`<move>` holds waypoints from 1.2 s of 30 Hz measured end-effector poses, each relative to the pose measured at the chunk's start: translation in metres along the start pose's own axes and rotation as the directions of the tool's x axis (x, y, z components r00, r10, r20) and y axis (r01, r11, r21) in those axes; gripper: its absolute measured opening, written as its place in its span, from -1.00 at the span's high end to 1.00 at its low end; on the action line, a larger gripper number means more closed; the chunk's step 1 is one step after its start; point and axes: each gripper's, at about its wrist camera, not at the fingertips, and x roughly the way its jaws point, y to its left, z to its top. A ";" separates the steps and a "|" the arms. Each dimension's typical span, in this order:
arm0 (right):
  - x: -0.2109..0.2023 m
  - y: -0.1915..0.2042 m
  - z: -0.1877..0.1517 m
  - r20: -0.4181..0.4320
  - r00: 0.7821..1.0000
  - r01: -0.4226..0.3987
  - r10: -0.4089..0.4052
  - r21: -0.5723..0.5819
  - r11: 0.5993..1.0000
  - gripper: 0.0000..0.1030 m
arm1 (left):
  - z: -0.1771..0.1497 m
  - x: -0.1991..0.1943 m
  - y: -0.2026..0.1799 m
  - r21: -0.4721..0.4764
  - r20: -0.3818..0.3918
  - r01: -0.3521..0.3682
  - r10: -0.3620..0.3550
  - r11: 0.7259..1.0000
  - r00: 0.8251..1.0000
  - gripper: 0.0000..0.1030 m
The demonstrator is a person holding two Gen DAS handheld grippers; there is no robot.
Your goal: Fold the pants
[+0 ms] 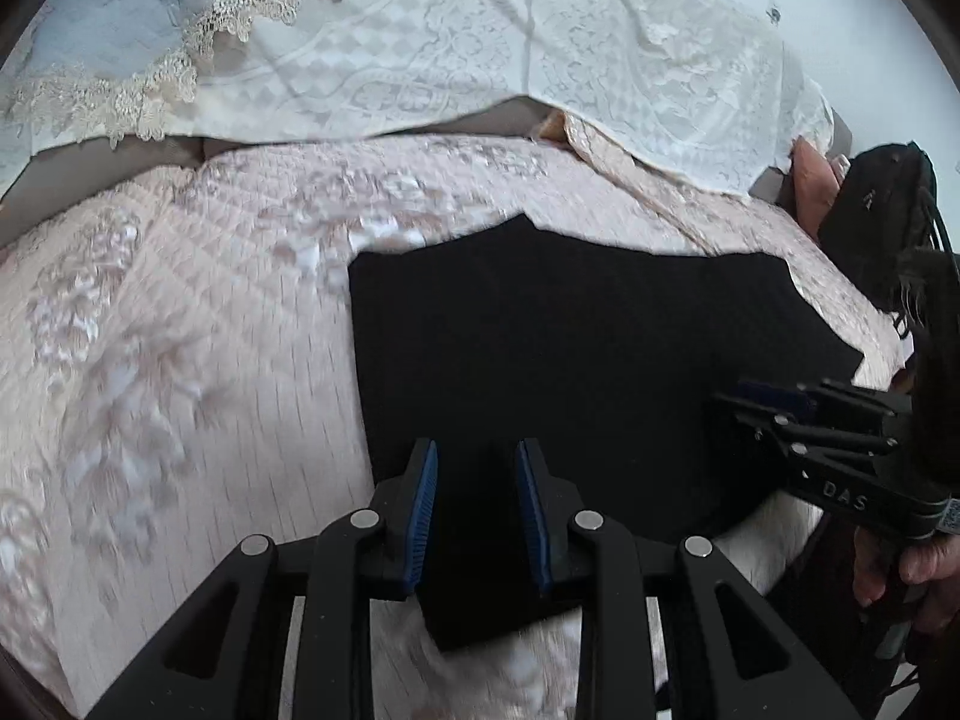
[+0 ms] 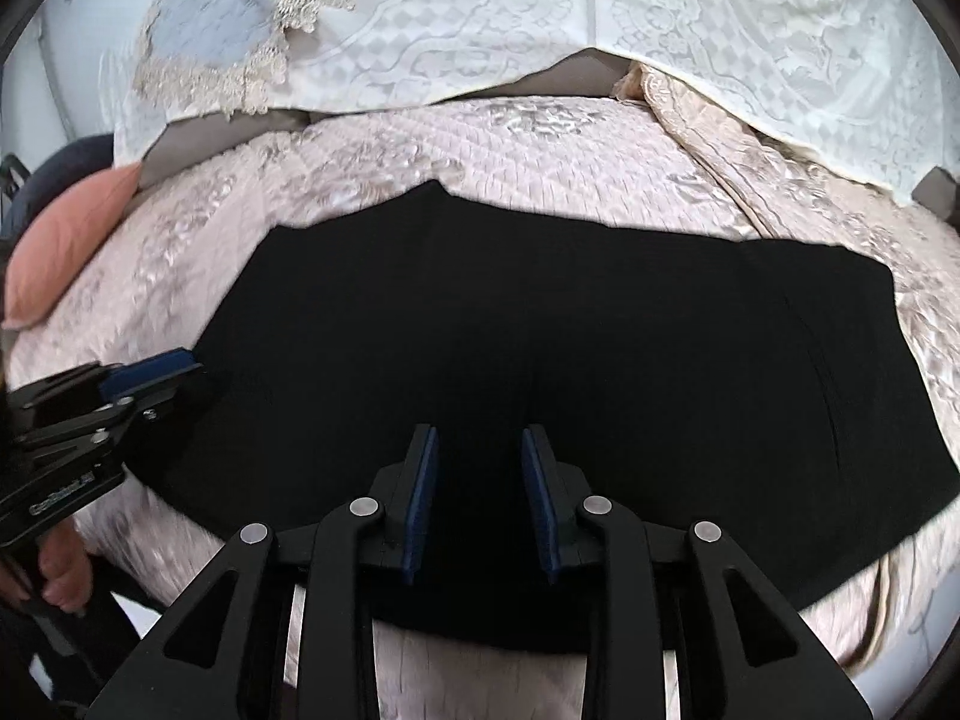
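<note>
Lying flat on the bedspread (image 2: 540, 138), the black pants (image 2: 540, 330) sit under both tools; left tool (image 1: 477, 510) and right tool (image 2: 480, 498) gape empty, so a shallow pinch could snag the bedspread.

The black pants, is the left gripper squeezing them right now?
Cannot tell. In the left wrist view the left gripper stands open over the black pants, but dark cloth hides any gap beneath the blue pads.
</note>
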 end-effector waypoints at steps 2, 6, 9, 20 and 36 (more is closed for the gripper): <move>-0.002 0.003 -0.006 0.022 0.999 0.028 -0.028 -0.011 1.000 0.42 | -0.008 -0.002 -0.003 0.019 0.006 -0.022 0.022 1.000 1.000 0.43; -0.012 0.006 -0.008 0.018 0.999 0.044 -0.044 -0.001 0.999 0.42 | -0.009 -0.015 -0.003 -0.004 0.013 -0.015 0.015 1.000 1.000 0.43; -0.021 0.007 -0.013 0.027 0.999 0.034 -0.034 0.021 0.999 0.42 | -0.012 -0.024 -0.005 -0.010 0.025 -0.020 0.020 1.000 1.000 0.43; -0.024 0.005 -0.028 0.021 0.999 0.037 -0.037 0.014 0.999 0.41 | -0.021 -0.021 -0.009 0.003 0.000 -0.031 0.031 1.000 1.000 0.41; -0.043 -0.022 -0.031 0.054 0.996 0.058 -0.065 0.110 0.992 0.13 | -0.011 -0.032 -0.026 0.008 0.017 0.015 -0.015 1.000 1.000 0.41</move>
